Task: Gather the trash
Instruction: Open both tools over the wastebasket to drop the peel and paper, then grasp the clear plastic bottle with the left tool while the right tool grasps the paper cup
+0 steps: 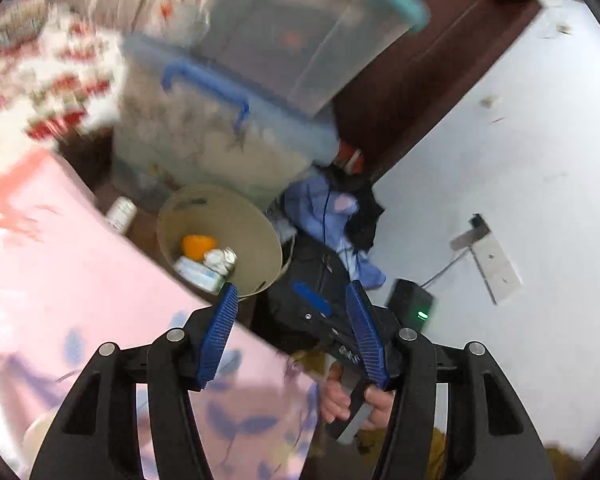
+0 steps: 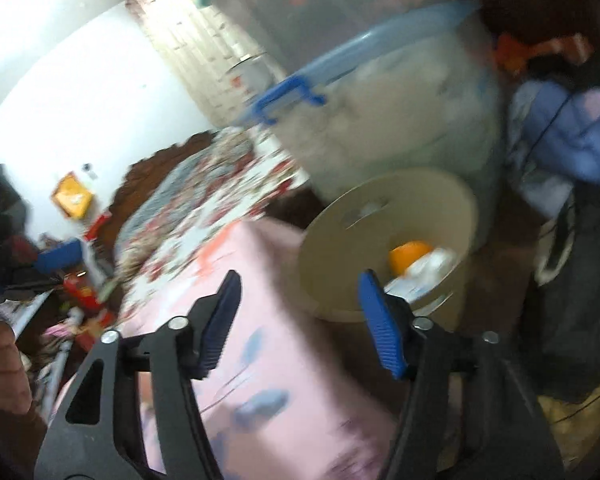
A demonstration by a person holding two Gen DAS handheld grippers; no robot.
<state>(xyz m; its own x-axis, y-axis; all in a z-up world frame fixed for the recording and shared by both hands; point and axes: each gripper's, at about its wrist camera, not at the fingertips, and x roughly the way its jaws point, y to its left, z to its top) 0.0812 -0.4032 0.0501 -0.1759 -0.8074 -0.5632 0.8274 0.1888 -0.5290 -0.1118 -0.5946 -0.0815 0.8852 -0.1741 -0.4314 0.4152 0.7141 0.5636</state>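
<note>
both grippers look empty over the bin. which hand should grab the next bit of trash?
Hard to call: no loose trash shows in either view. Both the left gripper and right gripper are open and empty near the beige bin. Left has the sharper view, a slight edge.

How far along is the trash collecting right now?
Some is done: the beige bin already holds an orange item and crumpled white wrappers. Nothing is in hand; the left gripper and right gripper are open and empty. Whether any trash remains is unclear in the blur.
</note>
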